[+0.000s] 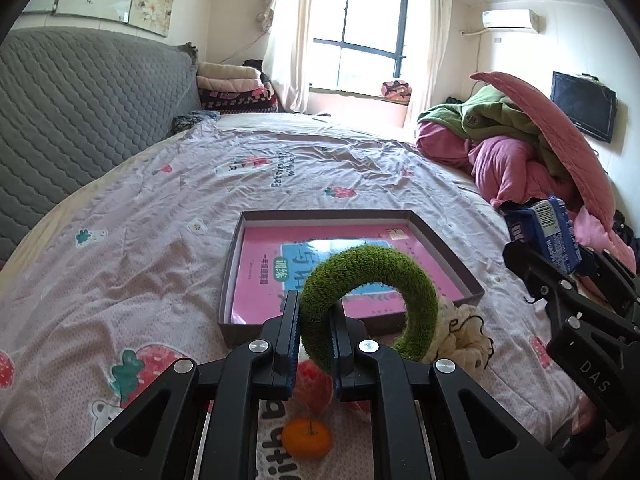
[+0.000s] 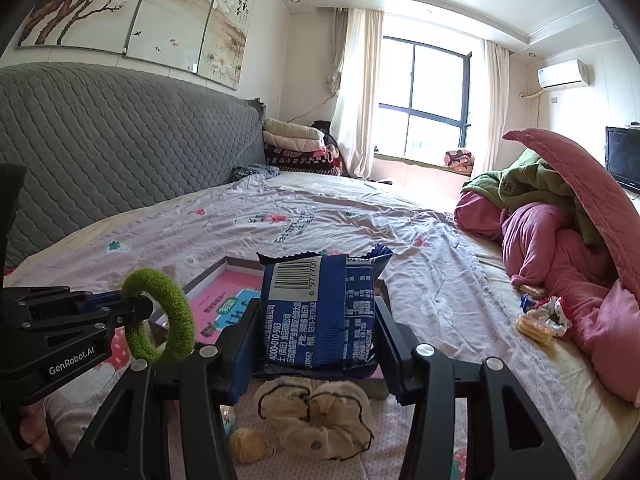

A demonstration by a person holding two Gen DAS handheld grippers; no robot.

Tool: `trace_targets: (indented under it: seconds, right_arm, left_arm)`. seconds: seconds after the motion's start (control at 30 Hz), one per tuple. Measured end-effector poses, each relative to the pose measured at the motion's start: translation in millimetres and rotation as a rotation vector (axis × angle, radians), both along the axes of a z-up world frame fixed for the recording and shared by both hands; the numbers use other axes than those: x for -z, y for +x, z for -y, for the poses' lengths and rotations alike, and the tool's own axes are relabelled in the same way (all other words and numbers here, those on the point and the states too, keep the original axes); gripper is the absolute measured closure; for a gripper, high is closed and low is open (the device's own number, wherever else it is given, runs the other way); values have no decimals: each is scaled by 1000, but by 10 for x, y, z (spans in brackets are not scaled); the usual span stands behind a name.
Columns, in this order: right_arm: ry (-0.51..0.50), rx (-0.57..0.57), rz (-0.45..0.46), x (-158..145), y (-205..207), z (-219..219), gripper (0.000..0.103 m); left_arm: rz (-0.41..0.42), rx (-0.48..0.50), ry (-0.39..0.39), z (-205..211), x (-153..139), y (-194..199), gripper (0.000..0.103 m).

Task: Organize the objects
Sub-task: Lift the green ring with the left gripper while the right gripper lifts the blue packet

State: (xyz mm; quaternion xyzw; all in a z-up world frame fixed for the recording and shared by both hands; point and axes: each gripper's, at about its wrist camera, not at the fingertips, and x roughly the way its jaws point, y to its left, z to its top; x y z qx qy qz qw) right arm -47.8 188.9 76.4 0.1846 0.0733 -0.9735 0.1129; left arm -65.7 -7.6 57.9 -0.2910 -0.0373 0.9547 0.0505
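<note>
Left gripper [image 1: 314, 344] is clamped on a green knitted ring [image 1: 370, 300]; right gripper [image 2: 318, 344] is closed on a blue snack packet [image 2: 320, 312]. Ahead and below both, the shallow box [image 1: 448, 248] is found, probably nearer the left.

Fuzzy knitted ring [image 1: 368, 304], glossy plastic packet [image 2: 320, 316] (crinkled), cotton bedsheet [image 1: 160, 208]

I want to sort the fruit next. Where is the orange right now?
In the left wrist view the orange lies on the bed sheet at bottom centre, under the left gripper, nearer the camera than the shallow box.
</note>
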Motion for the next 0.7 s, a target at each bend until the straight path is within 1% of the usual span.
trace_targets:
  seconds: [0.13, 0.43, 0.63, 0.7]
  right_arm:
    - [-2, 9, -17, -46, -70, 2, 51]
    - [-3, 14, -39, -124, -233, -5, 51]
    - [0, 21, -50, -145, -278, -7, 51]
    - [-1, 25, -56, -161, -307, -14, 51]
  left_arm:
    - [-15, -9, -10, 9, -27, -98, 90]
    - [-19, -26, -18, 24, -60, -391, 90]
    - [-5, -33, 10, 85, -93, -634, 90]
    - [-9, -42, -6, 91, -102, -704, 90]
